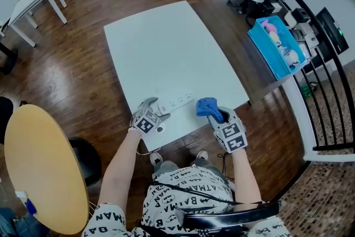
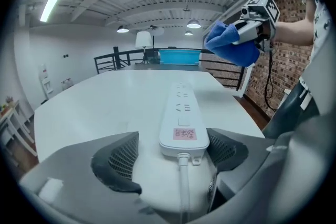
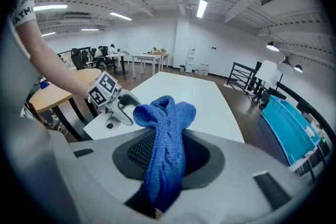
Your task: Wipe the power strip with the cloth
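Power strip (image 1: 176, 102), white and lying flat along the near edge of the white tabletop (image 1: 166, 47), sits with its cable end between the spread pads of the left claw (image 2: 172, 155), which is open: the left gripper view shows the left-hand pad well clear of the strip and the right-hand pad just beside its corner, though whether that pad touches the casing cannot be told. The left forearm (image 1: 119, 158) reaches forward from the seated person and the claw tilts down toward the tabletop, low over it. The right forearm (image 1: 244, 172) runs roughly parallel, its claw (image 3: 168, 152) clamped on a bunched blue cloth (image 3: 167, 128) that spills out above and below the jaws; in the left gripper view this claw hangs clear above the tabletop, off to the right of the strip's far end. From the head view the cloth appears just beside that end, and contact cannot be judged there. The left claw covers the strip's near end in the head view, and the strip's cable (image 2: 184, 181) runs down out of sight beneath the claw body. The cloth hides most of the right claw's pads. A pink label (image 2: 184, 134) on the strip carries print too small to read. The person's patterned shirt is cut off at the bottom of the frame
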